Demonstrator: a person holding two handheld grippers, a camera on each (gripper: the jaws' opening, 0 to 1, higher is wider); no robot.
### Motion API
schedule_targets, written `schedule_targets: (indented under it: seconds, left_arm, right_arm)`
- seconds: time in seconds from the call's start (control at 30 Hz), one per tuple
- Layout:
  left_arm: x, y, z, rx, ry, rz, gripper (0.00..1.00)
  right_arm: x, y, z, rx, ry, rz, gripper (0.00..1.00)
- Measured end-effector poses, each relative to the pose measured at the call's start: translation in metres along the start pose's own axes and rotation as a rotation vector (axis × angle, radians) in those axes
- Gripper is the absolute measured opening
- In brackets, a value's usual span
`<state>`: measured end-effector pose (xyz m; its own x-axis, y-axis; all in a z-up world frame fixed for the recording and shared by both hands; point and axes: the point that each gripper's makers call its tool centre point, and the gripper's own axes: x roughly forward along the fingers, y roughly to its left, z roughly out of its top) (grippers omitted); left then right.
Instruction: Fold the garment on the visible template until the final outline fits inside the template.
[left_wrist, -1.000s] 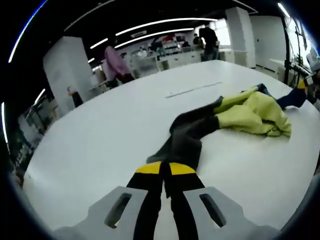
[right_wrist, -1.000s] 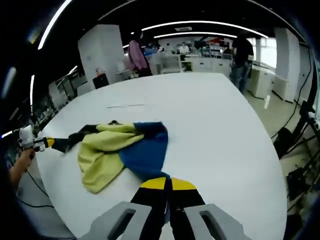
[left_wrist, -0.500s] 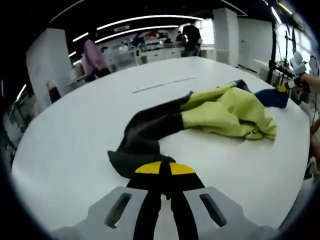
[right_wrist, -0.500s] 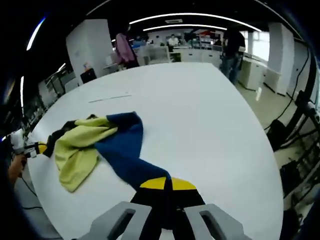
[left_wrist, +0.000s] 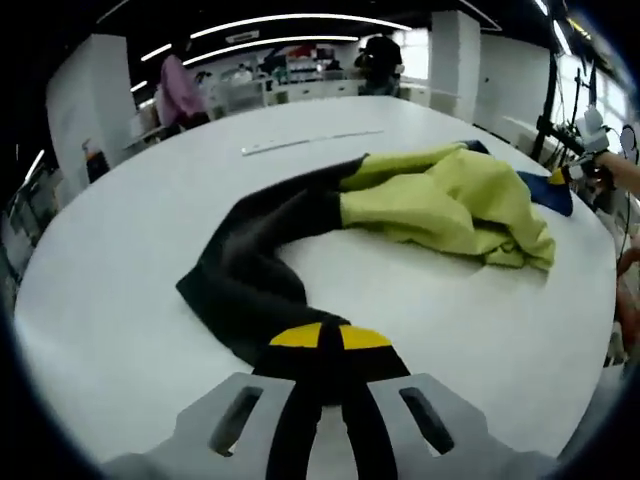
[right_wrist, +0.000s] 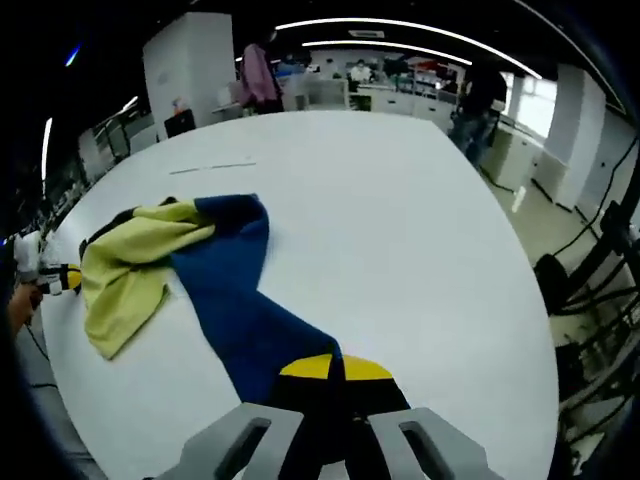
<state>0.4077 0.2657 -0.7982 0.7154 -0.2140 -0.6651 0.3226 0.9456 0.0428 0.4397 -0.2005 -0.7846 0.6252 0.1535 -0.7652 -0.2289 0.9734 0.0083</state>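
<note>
Both grippers now farther apart: left gripper (left_wrist: 322, 352) fingers pinch the garment's (left_wrist: 430, 200) black sleeve, right gripper (right_wrist: 334, 372) fingers pinch the blue sleeve (right_wrist: 235, 300). Garment stretches out between them on the desk (right_wrist: 400, 220), body still bunched. Spreading underway, 0 folds done.
</note>
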Motion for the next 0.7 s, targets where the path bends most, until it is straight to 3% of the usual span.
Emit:
schedule_targets:
  seconds: [0.17, 0.3, 0.5, 0.7]
  left_arm:
    - [-0.003, -0.003, 0.001, 0.02, -0.009, -0.017, 0.03]
    - [-0.009, -0.005, 0.001, 0.013, -0.021, -0.054, 0.13]
    - [-0.026, -0.003, 0.005, 0.044, -0.055, -0.073, 0.22]
    - [-0.04, 0.012, 0.01, 0.009, -0.084, -0.059, 0.25]
  right_arm:
    - [0.002, -0.001, -0.003, 0.017, 0.003, -0.006, 0.0]
    - [-0.002, -0.003, -0.003, 0.041, -0.004, -0.022, 0.0]
    - [-0.011, -0.005, -0.007, 0.076, -0.002, -0.051, 0.29]
    - [-0.016, 0.0, -0.017, 0.118, 0.013, -0.066, 0.43]
